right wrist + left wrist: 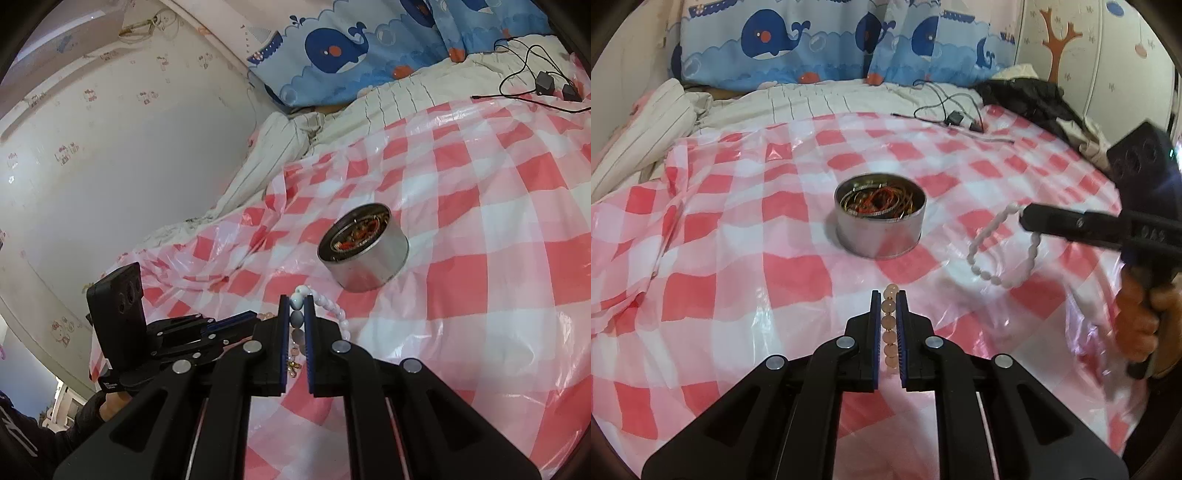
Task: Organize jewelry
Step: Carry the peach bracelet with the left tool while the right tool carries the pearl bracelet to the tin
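The bed (746, 258), under a red-and-white checked plastic sheet (960, 155), is carrying everything here. Near the middle of that sheet a round metal tin (881, 236) is standing upright, its open mouth already showing a tangle of red and gold bangles (882, 201).

The right tongs (1021, 218) are reaching in from the tin's right side, lifted above the sheet and clenched on a white bead bracelet (1001, 251), whose loop is hanging free below the tips. In the right wrist view the tin is lying ahead of these tongs and slightly to the right, near but apart.

The left tongs (888, 299) are clenched on a pink bead bracelet (888, 325), its beads running in a line along the jaws. The tin is lying straight ahead of them, farther off than from the right.

The right hand looks nearer, so its bracelet probably goes into the tin first.
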### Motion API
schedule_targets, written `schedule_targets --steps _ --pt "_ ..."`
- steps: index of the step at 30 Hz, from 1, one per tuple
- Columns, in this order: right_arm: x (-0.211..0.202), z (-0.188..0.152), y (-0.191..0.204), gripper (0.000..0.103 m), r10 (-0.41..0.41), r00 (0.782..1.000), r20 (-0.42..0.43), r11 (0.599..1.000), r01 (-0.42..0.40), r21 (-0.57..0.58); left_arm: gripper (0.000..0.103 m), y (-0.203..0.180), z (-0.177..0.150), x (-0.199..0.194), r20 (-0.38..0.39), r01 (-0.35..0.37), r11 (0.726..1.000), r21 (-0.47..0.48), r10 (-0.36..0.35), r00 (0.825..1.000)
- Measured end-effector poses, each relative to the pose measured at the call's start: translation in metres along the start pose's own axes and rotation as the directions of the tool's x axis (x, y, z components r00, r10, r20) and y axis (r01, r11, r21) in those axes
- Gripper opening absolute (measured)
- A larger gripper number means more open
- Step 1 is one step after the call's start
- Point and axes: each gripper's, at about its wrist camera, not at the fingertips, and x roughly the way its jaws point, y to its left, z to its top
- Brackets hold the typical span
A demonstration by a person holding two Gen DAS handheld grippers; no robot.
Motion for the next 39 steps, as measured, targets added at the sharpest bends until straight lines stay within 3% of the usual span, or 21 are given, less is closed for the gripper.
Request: schedule_targets --steps 6,25,39 --pt "-0.004 0.003 -0.001 0.008 0.01 1.0 0.018 1.0 -0.01 0.011 0.007 0.0 0.015 -0.007 0.034 -0.016 1.0 0.006 0.015 0.999" --pt "0.005 -0.002 -0.006 0.008 0.022 1.0 -0.018 0.999 -0.021 0.036 0.007 0.0 0.008 -0.005 0.021 -0.082 0.995 0.055 0.08 0.997" --pt "0.001 0.012 -0.004 0.008 0.035 0.999 0.042 0.999 -0.036 0.037 0.007 -0.005 0.032 -0.004 0.042 0.001 1.0 0.022 -0.002 0.999"
